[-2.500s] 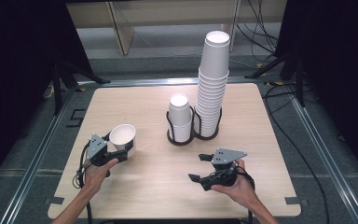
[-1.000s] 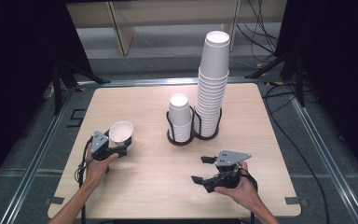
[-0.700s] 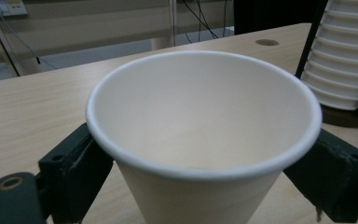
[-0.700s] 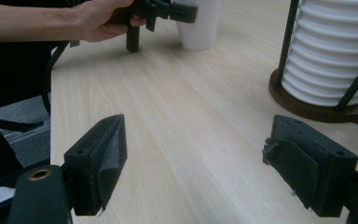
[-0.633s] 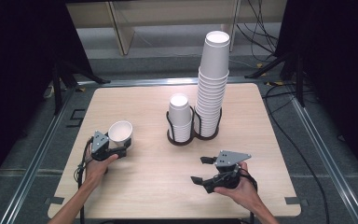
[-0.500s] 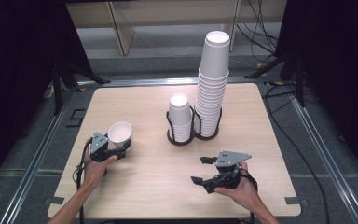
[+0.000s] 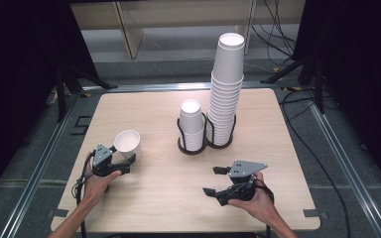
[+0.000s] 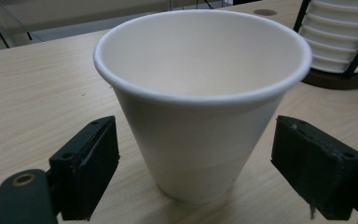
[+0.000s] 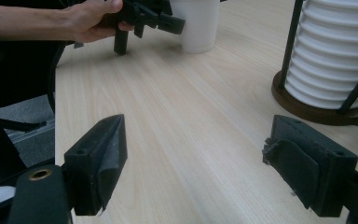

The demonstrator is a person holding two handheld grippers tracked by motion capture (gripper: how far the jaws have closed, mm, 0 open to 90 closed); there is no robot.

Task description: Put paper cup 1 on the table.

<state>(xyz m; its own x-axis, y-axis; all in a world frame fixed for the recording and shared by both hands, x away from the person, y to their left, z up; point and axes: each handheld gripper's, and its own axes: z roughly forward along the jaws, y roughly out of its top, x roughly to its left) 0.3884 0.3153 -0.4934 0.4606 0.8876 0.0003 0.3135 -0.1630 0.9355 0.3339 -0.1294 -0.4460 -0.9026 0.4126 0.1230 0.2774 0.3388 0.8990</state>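
My left gripper (image 8: 196,172) has been closing around the upright cup (image 8: 200,98), pads not yet touching. Gripping and stacking remain; my right gripper (image 9: 214,168) idles spread at lower right.

Single white paper cup (image 7: 127,142), sitting upright on the wooden table, mouth up and empty inside. It's in the left-middle of the high view, dead center and huge in the left gripper view (image 8: 204,107).
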